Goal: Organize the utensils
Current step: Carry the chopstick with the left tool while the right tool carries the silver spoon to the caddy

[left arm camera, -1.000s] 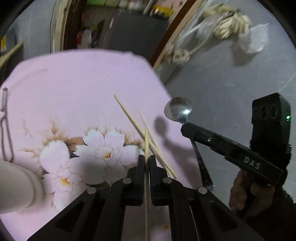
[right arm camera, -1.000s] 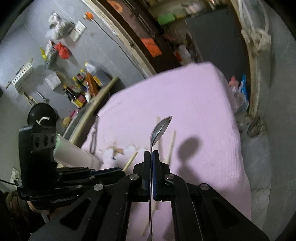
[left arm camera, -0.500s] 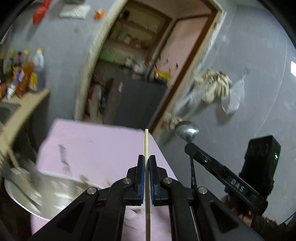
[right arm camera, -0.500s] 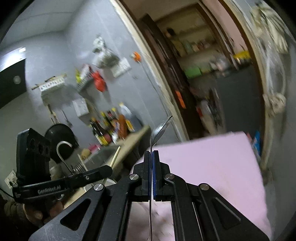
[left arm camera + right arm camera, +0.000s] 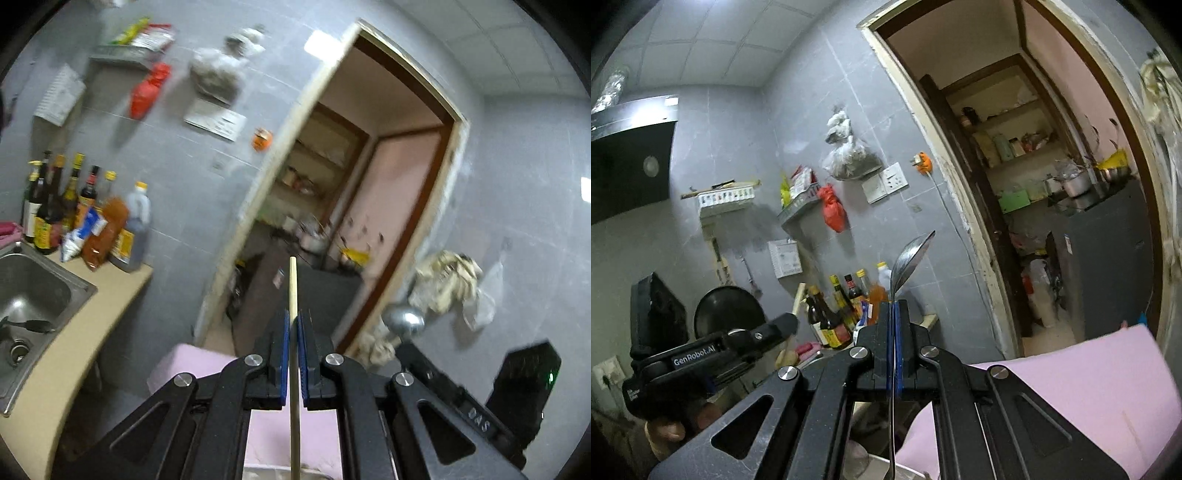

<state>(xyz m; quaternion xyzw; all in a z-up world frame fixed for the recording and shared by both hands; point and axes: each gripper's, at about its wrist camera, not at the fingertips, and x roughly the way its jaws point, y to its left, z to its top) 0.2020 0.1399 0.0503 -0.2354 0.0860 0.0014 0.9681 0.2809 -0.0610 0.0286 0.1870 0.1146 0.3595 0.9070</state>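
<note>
1. Left wrist view: the left tongs [image 5: 292, 325] are pinching a thin, pale wooden chopstick [image 5: 293, 291] between blue pads. The stick runs straight up the middle of the picture, and its tip stands well past the pad ends.
2. Behind the stick is an open doorway [image 5: 354, 206] with a pale frame, showing shelves in a back room.
3. Low at the left sits a stainless steel sink [image 5: 33, 295] set in a beige table [image 5: 85, 332]. A cluster of dark sauce bottles [image 5: 74, 210] stands at the wall end of that table.
4. A pink cloth-covered surface [image 5: 192, 365] shows below the tongs, partly hidden by their black arms.
5. At the lower right, the right tongs [image 5: 410, 350] reach in from the side, with the round bowl of a shiny metal spoon [image 5: 403, 322] rising above them.
6. Right wrist view: the right tongs [image 5: 895, 314] are pressed tight on the thin handle of the metal spoon [image 5: 912, 258]. The bowl stands up beyond the pads, turned edge-on and leaning right.
7. At the lower left, a person's hand [image 5: 676, 424] holds the left tongs [image 5: 788, 321], with the chopstick [image 5: 798, 297] poking up from them.
8. The same pink surface [image 5: 1071, 387] lies at the lower right, and the same bottles [image 5: 842, 310] stand beyond the pads.
</note>
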